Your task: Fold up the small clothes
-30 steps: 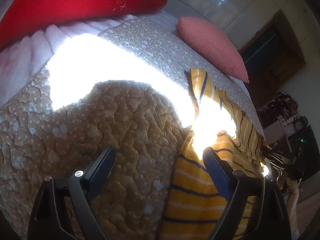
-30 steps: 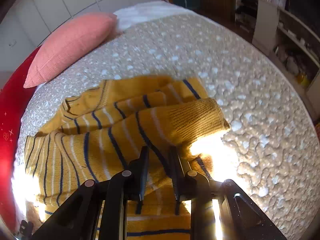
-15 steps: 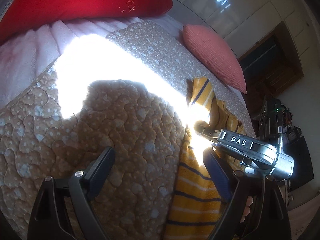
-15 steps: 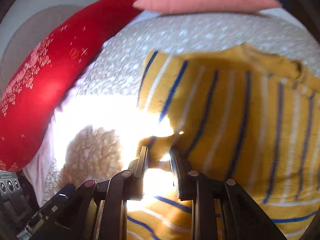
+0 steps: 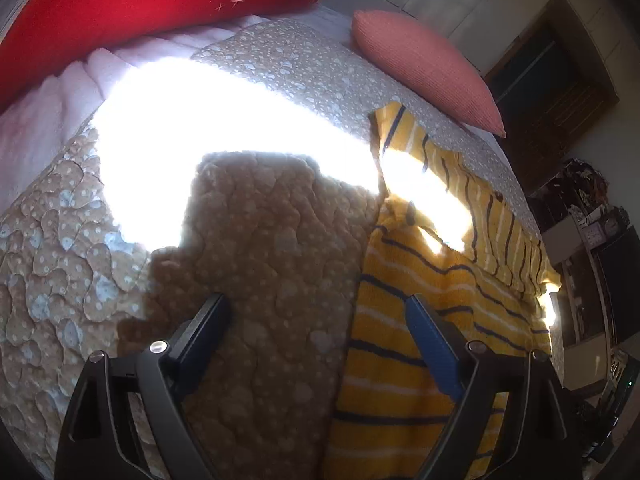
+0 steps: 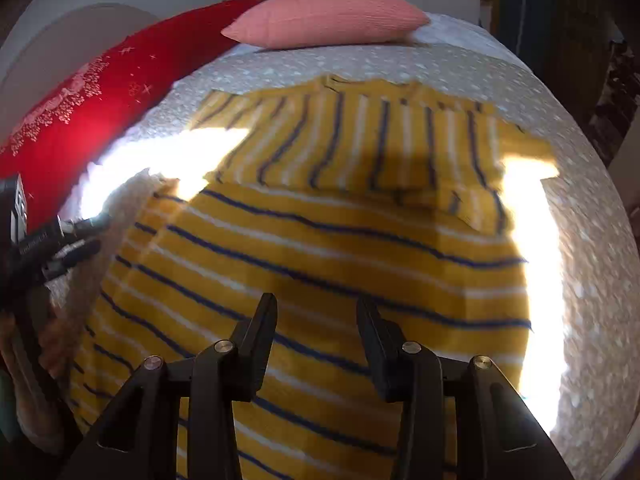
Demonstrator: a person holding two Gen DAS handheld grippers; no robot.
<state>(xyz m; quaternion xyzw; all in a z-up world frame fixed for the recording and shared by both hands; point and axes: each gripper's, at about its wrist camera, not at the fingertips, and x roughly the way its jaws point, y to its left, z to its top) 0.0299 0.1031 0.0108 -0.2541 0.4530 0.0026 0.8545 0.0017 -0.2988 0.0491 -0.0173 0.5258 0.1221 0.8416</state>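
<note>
A yellow sweater point(image 6: 340, 264) with navy and white stripes lies on the quilted bed cover point(image 5: 256, 264), its body spread toward the cameras. In the right wrist view the far part, from about 11 to 1 o'clock, shows stripes running the other way, so a sleeve or upper section appears to be laid across the chest already. A pink pillow point(image 6: 328, 20) sits at 12 o'clock beyond it, and a red cushion point(image 6: 104, 100) runs along 10 o'clock.

The right tool point(image 6: 316, 320) hangs above the sweater's body at 6 o'clock. Its jaws are opening and stand a moderate way apart; no cloth is between them, only the stripes showing through the gap below. The left tool point(image 5: 316, 320) is wide and grips nothing. In its own view one finger sits over bare quilt at 7 o'clock and the other over the sweater's edge at 5 o'clock, so it straddles the garment's side hem without touching it. The same tool, with the hand that carries it, shows at 9 o'clock in the right view, just beside the sweater.

The step in hand looks like a release after a fold, with the sweater partly folded and more folds to go. The next move probably calls for both tools to drop to an edge of the body, pinch through a single layer or the hem, and carry it across evenly. Bright sun patches wash out parts of the cloth, so the exact hem line at the near edge is hard to read.
</note>
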